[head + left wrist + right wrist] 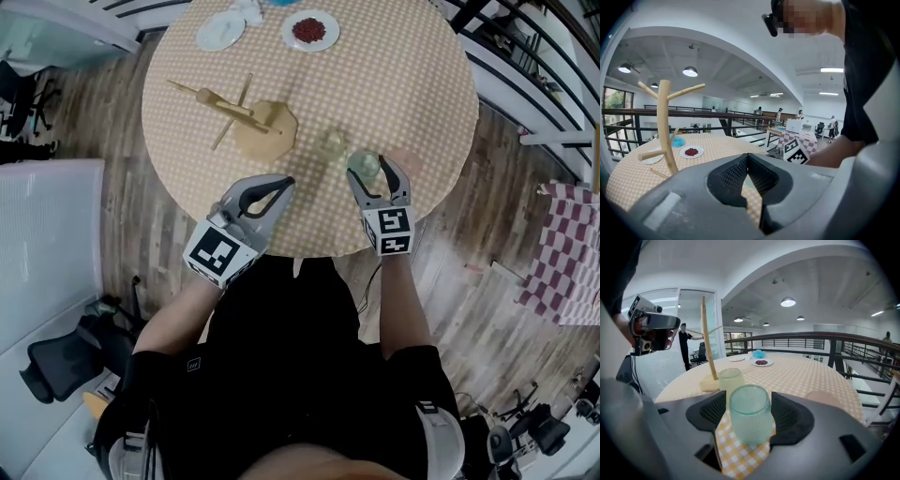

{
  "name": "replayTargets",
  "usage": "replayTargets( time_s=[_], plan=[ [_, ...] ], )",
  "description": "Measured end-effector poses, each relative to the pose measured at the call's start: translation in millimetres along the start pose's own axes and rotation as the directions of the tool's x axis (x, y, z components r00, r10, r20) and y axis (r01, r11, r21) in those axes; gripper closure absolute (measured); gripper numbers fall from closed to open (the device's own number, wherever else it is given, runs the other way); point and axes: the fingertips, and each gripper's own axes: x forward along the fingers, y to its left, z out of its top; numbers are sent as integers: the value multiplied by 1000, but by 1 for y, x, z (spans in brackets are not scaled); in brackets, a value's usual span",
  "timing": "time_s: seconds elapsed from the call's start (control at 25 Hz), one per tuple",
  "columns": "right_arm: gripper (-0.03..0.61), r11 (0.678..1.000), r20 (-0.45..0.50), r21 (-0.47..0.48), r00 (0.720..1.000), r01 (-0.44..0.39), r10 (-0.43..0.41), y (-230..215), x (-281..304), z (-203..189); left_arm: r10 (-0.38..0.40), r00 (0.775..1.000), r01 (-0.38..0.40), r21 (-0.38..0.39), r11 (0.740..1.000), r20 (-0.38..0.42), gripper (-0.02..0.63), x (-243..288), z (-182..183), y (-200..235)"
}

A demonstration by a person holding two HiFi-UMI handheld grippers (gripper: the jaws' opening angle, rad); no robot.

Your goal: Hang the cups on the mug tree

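A pale green glass cup (pixel 366 165) (pixel 750 404) stands near the round table's front edge, between the pads of my right gripper (pixel 372 170) (pixel 750 414). The jaws stand wide around it, with a sliver of gap on the left side. A second, yellowish cup (pixel 331 143) (pixel 731 379) stands just behind it. The wooden mug tree (pixel 246 112) (pixel 664 126) (pixel 708 341) rises from its base to the left, with bare branches. My left gripper (pixel 281 185) (pixel 747 157) hovers over the table's front edge, shut and empty.
At the far side of the checked table (pixel 412 84) lie a white plate of red bits (pixel 310 30) (pixel 692 152), another white dish (pixel 221 32) and a blue object (pixel 759 354). A pinkish disc (pixel 829 399) lies right of the green cup. Railings ring the platform.
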Motion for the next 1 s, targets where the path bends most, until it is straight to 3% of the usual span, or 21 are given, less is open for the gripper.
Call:
replayTargets(
  time_s=[0.52, 0.8, 1.0],
  plan=[
    [262, 999, -68, 3, 996, 52, -52, -1, 13, -5, 39, 999, -39, -46, 998, 3, 607, -29, 1, 14],
    [262, 996, -80, 17, 993, 91, -90, 6, -20, 10, 50, 999, -49, -49, 998, 21, 607, -43, 12, 24],
    [262, 994, -42, 23, 993, 108, -107, 14, -48, 44, 59, 998, -56, -97, 994, 30, 607, -54, 11, 27]
  ],
)
